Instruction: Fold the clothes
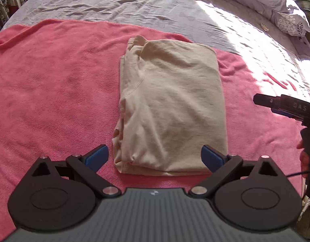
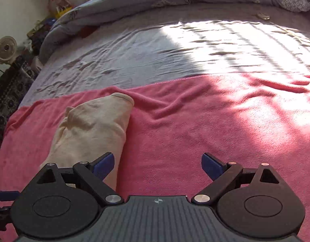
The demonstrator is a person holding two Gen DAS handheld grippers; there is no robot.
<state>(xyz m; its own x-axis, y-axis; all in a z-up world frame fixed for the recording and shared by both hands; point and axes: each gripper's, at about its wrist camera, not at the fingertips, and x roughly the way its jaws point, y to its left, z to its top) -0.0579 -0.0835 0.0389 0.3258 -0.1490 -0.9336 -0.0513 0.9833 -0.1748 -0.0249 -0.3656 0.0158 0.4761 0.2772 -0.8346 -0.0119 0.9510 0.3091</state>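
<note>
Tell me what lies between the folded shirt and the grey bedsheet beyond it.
Only pink towel: a bare strip separates the shirt from the bedsheet. Clearest in the left wrist view.

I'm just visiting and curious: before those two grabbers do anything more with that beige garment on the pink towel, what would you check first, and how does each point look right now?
1. left gripper empty, jaws wide: ok.
2. right gripper empty, jaws wide over the pink towel: ok.
3. beige garment folded into a compact rectangle: ok, though its left edge looks bunched.
4. Garment lying wholly on the towel, not on the grey sheet: ok.
5. Layers underneath lying flat: cannot tell, hidden.
6. Grippers clear of each other: ok, the right one stands off to the garment's side.
</note>
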